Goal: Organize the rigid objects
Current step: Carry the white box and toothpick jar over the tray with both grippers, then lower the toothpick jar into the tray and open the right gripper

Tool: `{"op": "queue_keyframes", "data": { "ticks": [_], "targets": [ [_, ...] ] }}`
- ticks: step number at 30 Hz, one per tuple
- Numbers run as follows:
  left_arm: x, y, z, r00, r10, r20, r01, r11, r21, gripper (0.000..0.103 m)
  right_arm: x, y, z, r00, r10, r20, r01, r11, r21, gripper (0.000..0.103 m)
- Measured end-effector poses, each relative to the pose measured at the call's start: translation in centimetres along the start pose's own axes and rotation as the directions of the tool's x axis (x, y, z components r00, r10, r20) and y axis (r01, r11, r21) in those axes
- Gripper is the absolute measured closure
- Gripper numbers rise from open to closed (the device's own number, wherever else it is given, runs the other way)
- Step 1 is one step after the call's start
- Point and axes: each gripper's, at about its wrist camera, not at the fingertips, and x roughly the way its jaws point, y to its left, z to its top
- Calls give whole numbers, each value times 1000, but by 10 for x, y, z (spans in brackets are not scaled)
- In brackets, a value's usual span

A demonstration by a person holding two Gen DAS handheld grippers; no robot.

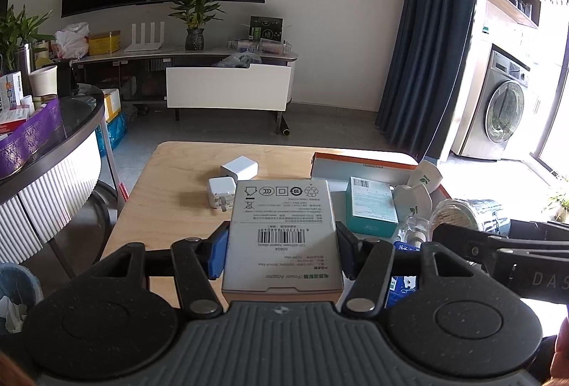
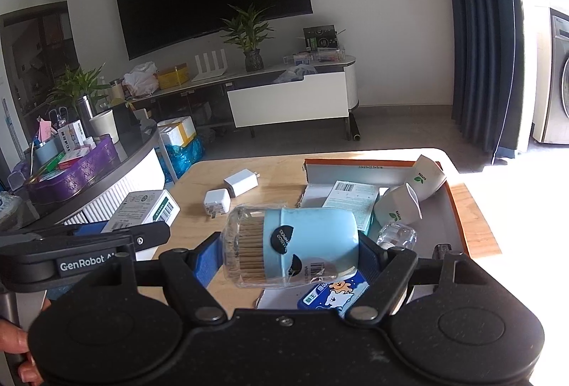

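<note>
My left gripper point(image 1: 282, 245) is shut on a white power adapter box point(image 1: 281, 208), its blue pads pressed on the box's long sides, above the wooden table point(image 1: 170, 194). My right gripper point(image 2: 290, 256) is shut on a light blue cotton swab jar point(image 2: 313, 236), which lies sideways just in front of an orange-rimmed grey tray point(image 2: 359, 171). The tray holds a teal box point(image 1: 371, 204), two white leaf-print cartons point(image 2: 428, 176) and a clear lid point(image 2: 396, 235). Two white chargers point(image 1: 240, 167) point(image 2: 217, 201) lie on the table left of the tray.
A blue printed pack point(image 2: 334, 293) lies under the right gripper. A round glass side table with a purple tray point(image 1: 32, 137) stands at the left, with a waste bin point(image 1: 14, 293) below it. A TV stand point(image 1: 227, 91) lines the far wall.
</note>
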Motion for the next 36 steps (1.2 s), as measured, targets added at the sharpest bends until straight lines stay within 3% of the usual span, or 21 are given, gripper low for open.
{"op": "queue_keyframes", "data": {
  "ticks": [17, 36],
  "targets": [
    [-1, -31, -2, 998, -68, 6, 67, 996, 53, 43, -26, -28, -3, 997, -67, 47, 64, 997, 45, 12],
    [21, -59, -6, 992, -124, -35, 127, 987, 100, 43, -29, -65, -6, 990, -138, 41, 133, 986, 104, 12]
  ]
}}
